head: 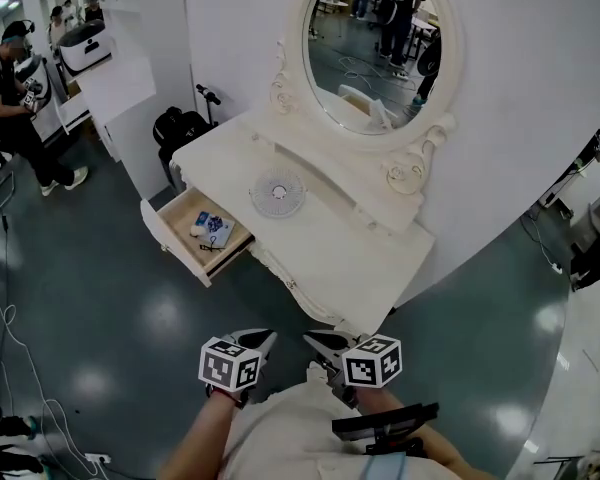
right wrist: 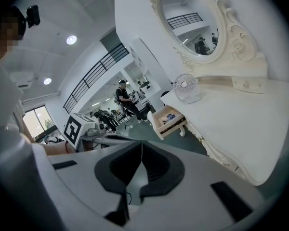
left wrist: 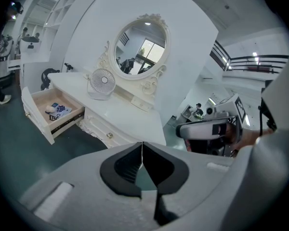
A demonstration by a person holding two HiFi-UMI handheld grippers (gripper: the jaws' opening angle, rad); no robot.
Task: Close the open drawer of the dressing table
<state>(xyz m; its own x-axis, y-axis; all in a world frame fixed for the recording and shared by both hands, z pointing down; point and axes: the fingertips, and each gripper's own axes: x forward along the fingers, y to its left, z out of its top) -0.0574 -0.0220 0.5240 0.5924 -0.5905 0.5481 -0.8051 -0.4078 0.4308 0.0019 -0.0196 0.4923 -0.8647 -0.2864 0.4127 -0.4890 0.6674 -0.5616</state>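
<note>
Fingers (left wrist: 127, 167) together, empty, on our left gripper (left wrist: 142, 146) and right gripper (right wrist: 141, 146); the drawer (head: 168, 238) should slide lightly, pushed at its front.

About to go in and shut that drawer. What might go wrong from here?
The loose items in the drawer may slide or jam if it is shoved fast. The left gripper, shut and empty, could skew the drawer if it pushes off-centre. A high approach might clip the fan.
</note>
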